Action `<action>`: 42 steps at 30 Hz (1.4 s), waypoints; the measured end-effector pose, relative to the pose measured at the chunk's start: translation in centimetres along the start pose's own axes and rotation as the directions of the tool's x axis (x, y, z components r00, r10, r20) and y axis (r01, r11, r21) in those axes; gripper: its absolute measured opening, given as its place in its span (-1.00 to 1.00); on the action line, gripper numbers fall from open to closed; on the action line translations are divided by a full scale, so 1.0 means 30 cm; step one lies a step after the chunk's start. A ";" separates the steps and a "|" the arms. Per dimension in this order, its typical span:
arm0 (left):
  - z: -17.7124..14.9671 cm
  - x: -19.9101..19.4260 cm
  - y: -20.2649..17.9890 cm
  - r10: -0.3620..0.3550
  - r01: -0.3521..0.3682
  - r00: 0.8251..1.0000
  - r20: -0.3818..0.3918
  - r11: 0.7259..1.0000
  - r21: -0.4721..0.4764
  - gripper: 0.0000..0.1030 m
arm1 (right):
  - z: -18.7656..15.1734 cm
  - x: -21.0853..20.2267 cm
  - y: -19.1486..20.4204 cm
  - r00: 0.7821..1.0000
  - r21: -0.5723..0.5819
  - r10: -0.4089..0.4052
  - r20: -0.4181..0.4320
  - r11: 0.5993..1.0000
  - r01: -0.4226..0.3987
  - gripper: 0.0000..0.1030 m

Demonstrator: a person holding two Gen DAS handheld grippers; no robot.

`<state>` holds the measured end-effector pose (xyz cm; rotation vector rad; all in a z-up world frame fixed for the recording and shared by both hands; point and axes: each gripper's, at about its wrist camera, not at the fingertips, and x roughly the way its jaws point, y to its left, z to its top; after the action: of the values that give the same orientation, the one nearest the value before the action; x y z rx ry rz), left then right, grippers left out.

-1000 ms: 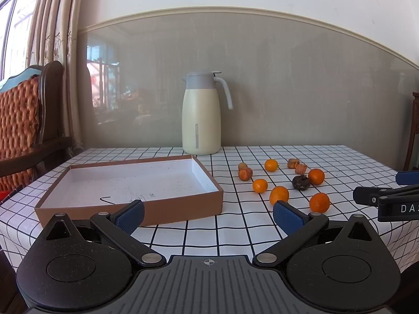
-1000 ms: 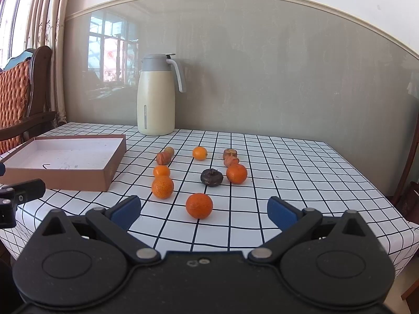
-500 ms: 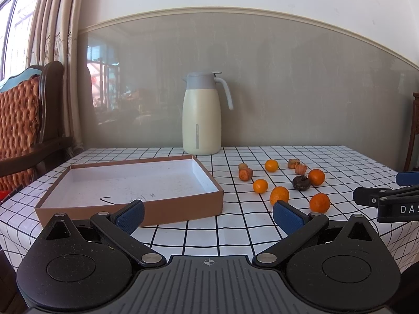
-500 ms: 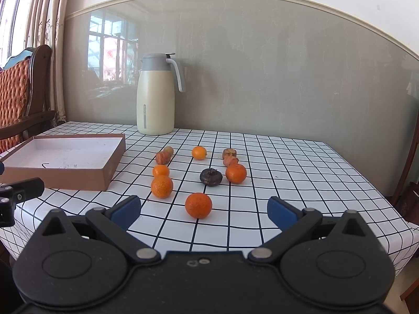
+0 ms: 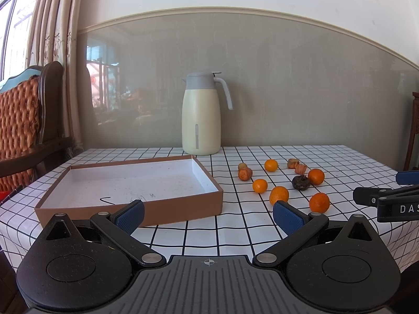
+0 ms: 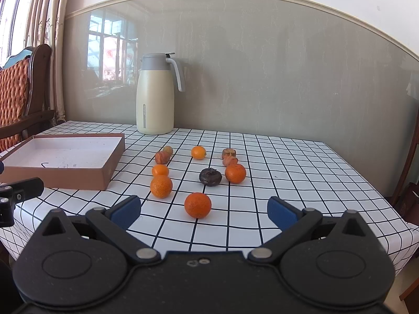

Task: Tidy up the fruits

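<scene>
Both grippers, left gripper (image 5: 208, 213) and right gripper (image 6: 203, 210), hang with fingers wide apart and holding nothing (near table edge), oranges (image 6: 197, 205) scattered on checked tablecloth (image 6: 288, 172) right of the cardboard box (image 5: 131, 183).

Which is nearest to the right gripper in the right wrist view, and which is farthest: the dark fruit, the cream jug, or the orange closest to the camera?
From the open right gripper:
1. Nearest orange, on the cloth right between the fingertips.
2. Dark fruit, farther back, slightly right of centre.
3. Cream jug, at the back by the wall, to the left.
</scene>
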<state>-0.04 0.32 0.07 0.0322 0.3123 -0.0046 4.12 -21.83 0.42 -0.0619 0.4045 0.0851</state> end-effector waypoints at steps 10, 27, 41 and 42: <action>0.000 0.001 -0.001 0.000 0.000 1.000 0.000 1.000 0.000 1.00 | 0.010 -0.010 0.010 1.000 -0.002 -0.001 -0.001 1.000 0.001 0.89; 0.001 0.001 -0.006 0.001 -0.001 1.000 -0.002 1.000 0.002 1.00 | 0.002 -0.001 0.002 1.000 -0.001 0.001 -0.003 1.000 -0.001 0.89; 0.002 0.072 -0.037 -0.079 0.085 0.987 -0.138 0.996 0.039 1.00 | 0.004 0.005 -0.003 0.999 -0.066 0.019 -0.029 0.998 -0.020 0.89; 0.003 0.075 -0.040 -0.106 0.110 0.986 -0.131 0.994 0.027 1.00 | 0.007 0.011 -0.005 0.999 -0.073 0.027 -0.037 0.997 -0.029 0.88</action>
<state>2.12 -0.90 -0.59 0.0498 0.4429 -0.1159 4.53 -21.94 0.48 -0.1302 0.4378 0.1266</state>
